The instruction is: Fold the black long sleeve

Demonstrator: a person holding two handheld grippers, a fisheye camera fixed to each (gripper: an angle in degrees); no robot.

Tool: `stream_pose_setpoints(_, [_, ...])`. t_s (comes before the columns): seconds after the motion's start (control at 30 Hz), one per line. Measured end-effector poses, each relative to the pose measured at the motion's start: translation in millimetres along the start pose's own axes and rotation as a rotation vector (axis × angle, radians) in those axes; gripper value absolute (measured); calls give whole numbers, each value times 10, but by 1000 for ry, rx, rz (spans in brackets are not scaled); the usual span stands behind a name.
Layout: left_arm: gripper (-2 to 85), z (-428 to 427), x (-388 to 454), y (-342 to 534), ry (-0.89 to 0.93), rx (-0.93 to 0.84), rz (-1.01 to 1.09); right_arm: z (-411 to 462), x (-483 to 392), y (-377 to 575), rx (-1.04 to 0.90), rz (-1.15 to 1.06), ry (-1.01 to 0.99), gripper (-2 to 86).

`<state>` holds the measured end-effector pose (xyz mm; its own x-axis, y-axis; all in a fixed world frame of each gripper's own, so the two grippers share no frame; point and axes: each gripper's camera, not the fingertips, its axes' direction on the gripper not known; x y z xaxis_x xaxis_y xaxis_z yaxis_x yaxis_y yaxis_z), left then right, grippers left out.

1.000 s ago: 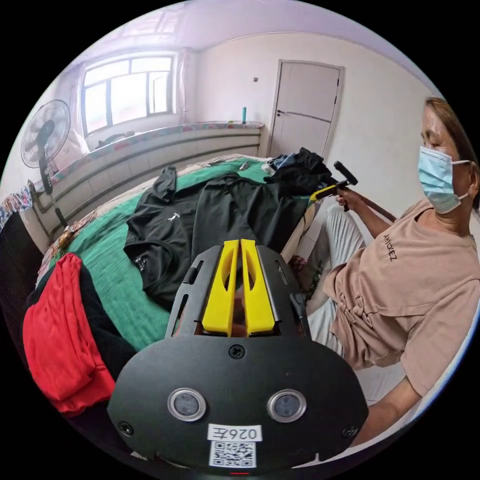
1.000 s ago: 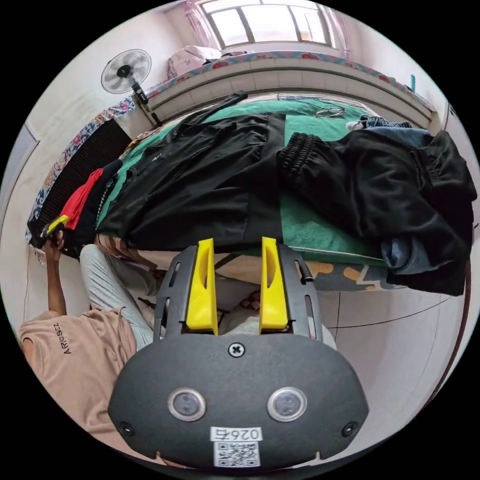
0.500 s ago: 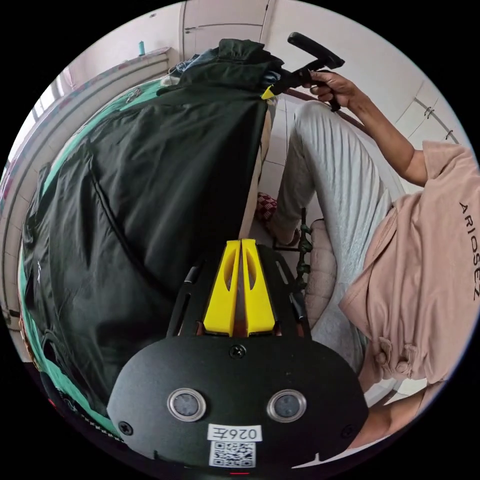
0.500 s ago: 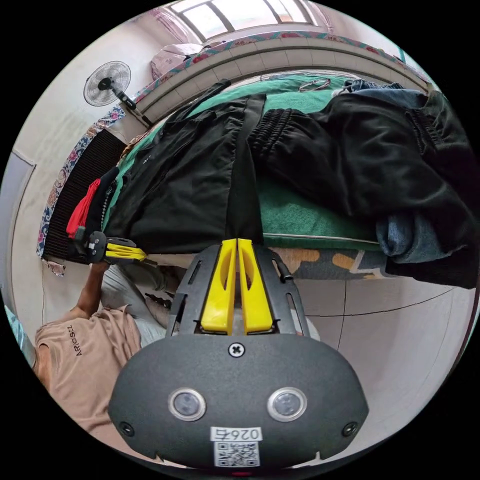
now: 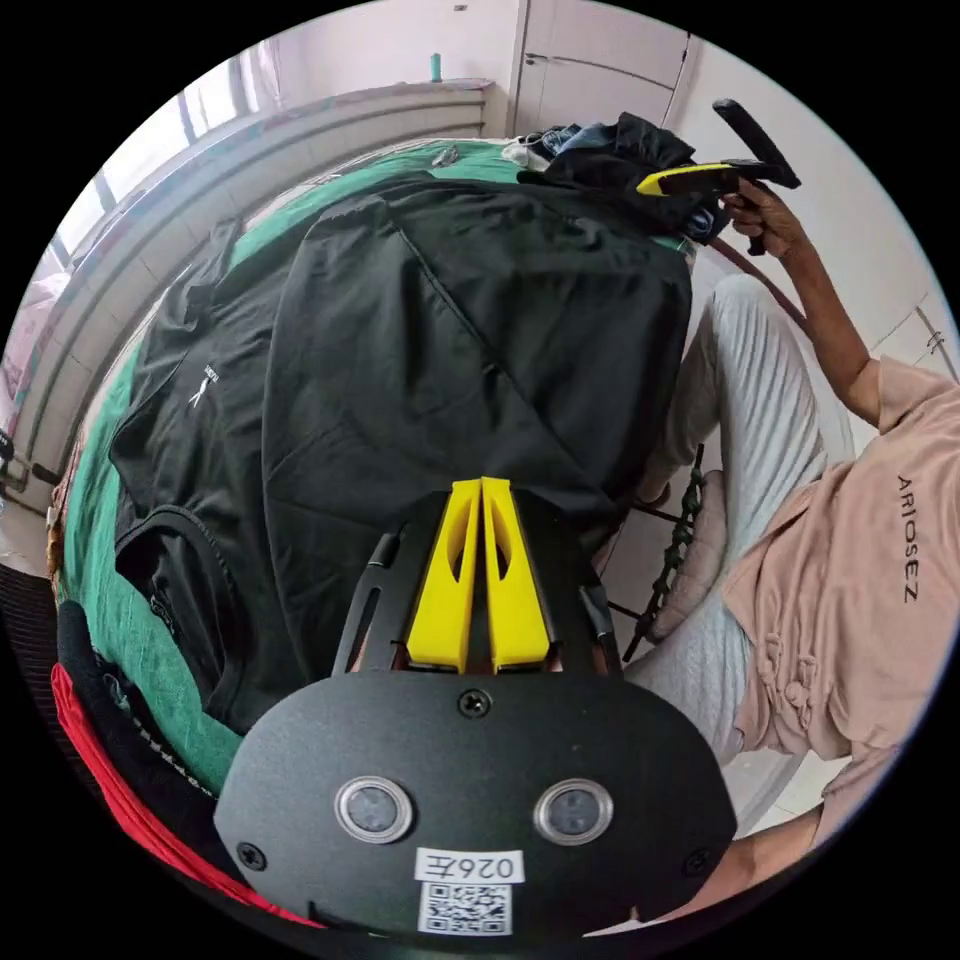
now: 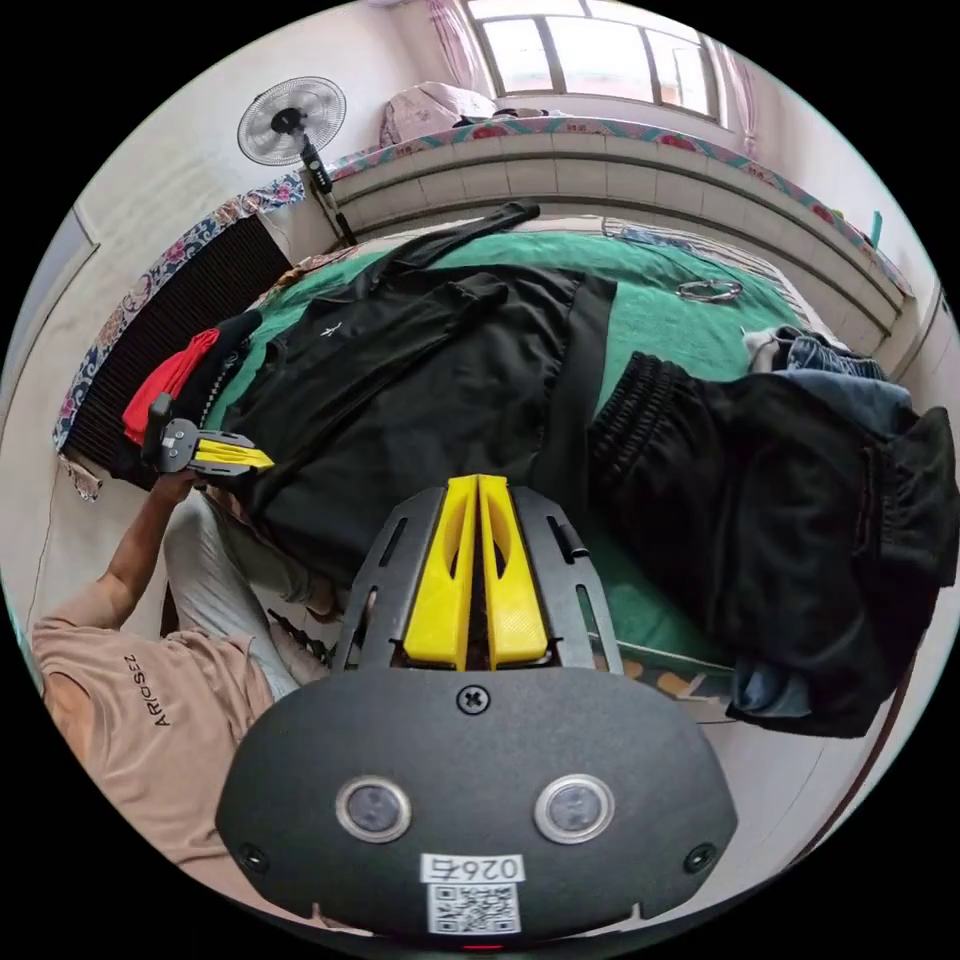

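Looking through the left gripper view, I see my left hand-held gripper (image 5: 482, 490) with its yellow jaws pressed together at the near hem of the black long sleeve (image 5: 420, 340); whether any cloth is caught between them I cannot tell. The shirt lies spread on the green bed cover (image 5: 110, 620), its lower part folded up over the body, one sleeve stretched toward the window side. In the right gripper view, my right hand-held gripper (image 6: 478, 488) also has its jaws closed tip to tip, over the shirt's hem near the bed edge, and again I cannot tell if fabric is pinched. A heap of dark clothes (image 6: 800, 500) sits just beside the shirt on the bed, and a red garment (image 6: 165, 380) lies at the far side near the other gripper. A standing fan (image 6: 290, 110) is by the wall.
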<state>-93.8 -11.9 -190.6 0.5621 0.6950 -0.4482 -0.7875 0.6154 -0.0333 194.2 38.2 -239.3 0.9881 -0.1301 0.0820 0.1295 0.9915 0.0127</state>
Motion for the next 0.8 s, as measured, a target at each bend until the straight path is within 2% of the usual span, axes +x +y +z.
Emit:
stream_pose_setpoints(0.07, [-5,-296,-307,-118,-55,85,-29,12,-75,-346,45,-41,-43,-9])
stream_pose_setpoints(0.2, [14,-803,-1315,-526,-290,245,-169,234,-122,-1378,100,-106,-74,-7])
stream_pose_setpoints(0.27, [45,-892,-1846,-756,-318,287,-220,392,-77,-1871,127,-98,-91,-5])
stream_pose_setpoints(0.37, [104,-860,-2823,-1198,-228,304,-310,742,95,-2713,147,-38,-158,13])
stream_pose_setpoints(0.5, [128,-530,-4031,-1734,-110,313,-427,1463,423,-3824,128,85,-153,58])
stream_pose_setpoints(0.67, [132,-177,-4957,-2161,-30,296,-482,2291,804,-4751,87,246,-241,81])
stream_pose_setpoints(0.8, [135,83,-5442,-2376,2,270,-521,2678,894,-5200,137,345,-214,112])
